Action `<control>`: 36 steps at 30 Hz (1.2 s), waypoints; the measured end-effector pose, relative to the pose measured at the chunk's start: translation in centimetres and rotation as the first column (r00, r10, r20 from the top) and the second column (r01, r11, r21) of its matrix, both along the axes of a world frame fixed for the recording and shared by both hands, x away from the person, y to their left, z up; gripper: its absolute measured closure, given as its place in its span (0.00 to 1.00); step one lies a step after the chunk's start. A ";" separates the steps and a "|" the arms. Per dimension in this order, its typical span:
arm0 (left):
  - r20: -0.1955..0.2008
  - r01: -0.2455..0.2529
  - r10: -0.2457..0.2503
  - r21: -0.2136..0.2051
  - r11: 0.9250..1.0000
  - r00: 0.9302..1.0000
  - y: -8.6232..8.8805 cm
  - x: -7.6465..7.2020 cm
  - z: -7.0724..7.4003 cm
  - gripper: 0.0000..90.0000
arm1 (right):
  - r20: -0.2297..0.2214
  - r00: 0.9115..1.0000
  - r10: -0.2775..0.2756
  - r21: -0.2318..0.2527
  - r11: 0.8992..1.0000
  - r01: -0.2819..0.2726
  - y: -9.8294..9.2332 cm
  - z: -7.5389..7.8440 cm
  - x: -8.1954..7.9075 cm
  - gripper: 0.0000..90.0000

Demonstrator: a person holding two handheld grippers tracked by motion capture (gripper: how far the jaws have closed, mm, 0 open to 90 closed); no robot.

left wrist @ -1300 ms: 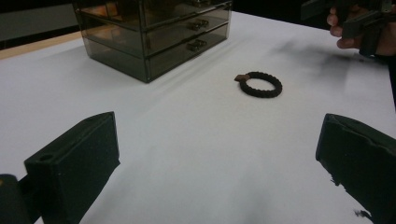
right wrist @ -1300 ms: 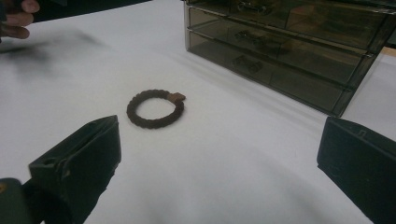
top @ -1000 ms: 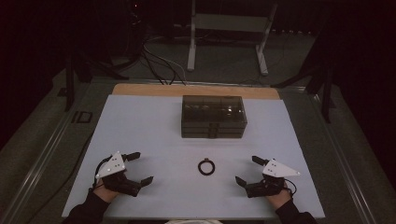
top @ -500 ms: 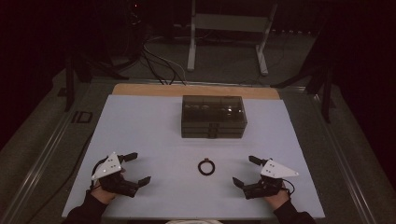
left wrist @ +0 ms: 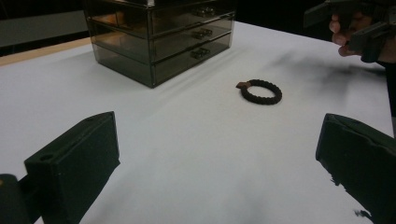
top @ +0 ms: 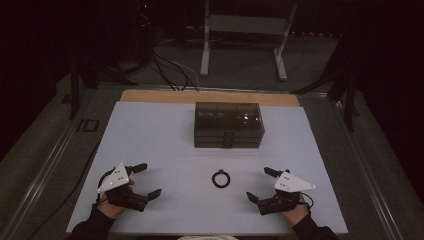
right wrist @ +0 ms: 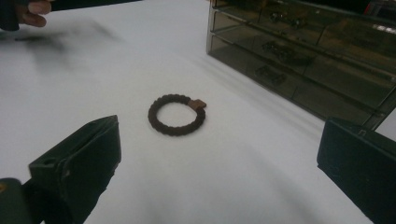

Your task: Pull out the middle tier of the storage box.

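At the near edge of the white table [top: 150,130], both grippers have drifted slightly back toward the person over the last second — the left gripper [top: 142,181] and the right gripper [top: 260,185] each with jaws spread wide, holding nothing. The dark braided ring [top: 220,179] lies flat between them, untouched, well in front of the smoky drawer box [top: 228,125]. Judging by this, no reach has begun — the pick-up is still ahead.
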State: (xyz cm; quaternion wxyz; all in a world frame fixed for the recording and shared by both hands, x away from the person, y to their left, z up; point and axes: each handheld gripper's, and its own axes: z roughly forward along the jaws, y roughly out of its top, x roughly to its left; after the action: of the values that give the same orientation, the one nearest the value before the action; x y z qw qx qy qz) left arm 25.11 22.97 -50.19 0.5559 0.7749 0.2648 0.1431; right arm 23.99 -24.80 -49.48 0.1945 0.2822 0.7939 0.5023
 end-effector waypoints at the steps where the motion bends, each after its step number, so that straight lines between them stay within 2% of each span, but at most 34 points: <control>1: 0.001 0.000 0.000 -0.004 1.000 1.000 0.0 0.0 0.0 0.01 | 0.004 1.000 0.003 0.005 1.000 -0.003 0.0 0.2 0.0 0.00; 10: -0.004 0.001 -0.001 -0.002 1.000 1.000 0.0 0.1 0.0 0.01 | 0.037 0.999 -0.005 0.005 1.000 0.005 -0.2 1.8 0.0 0.00; 15: -0.007 -0.003 0.003 -0.006 1.000 1.000 0.0 0.1 -0.1 0.01 | 0.064 0.998 0.006 -0.024 1.000 -0.005 -0.1 2.6 0.5 0.00; 19: -0.007 -0.004 0.004 -0.007 1.000 1.000 0.0 0.1 -0.1 0.01 | 0.079 0.997 0.016 -0.025 1.000 -0.014 0.3 3.1 0.8 0.00; 24: -0.010 0.000 0.000 -0.006 1.000 1.000 -0.1 0.1 -0.1 0.01 | 0.106 0.994 0.018 -0.017 1.000 -0.016 0.7 3.7 1.2 0.00; 36: -0.009 0.000 0.000 -0.003 1.000 1.000 -0.1 0.1 -0.1 0.01 | 0.173 0.985 0.022 -0.054 0.998 -0.013 1.2 4.9 2.2 0.00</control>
State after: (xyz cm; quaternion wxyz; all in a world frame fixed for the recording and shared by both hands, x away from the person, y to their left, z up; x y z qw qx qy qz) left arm 25.23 22.92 -50.26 0.5559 0.7747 0.2673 0.1393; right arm 26.21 -23.65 -44.61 0.2656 0.2252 0.7893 0.5057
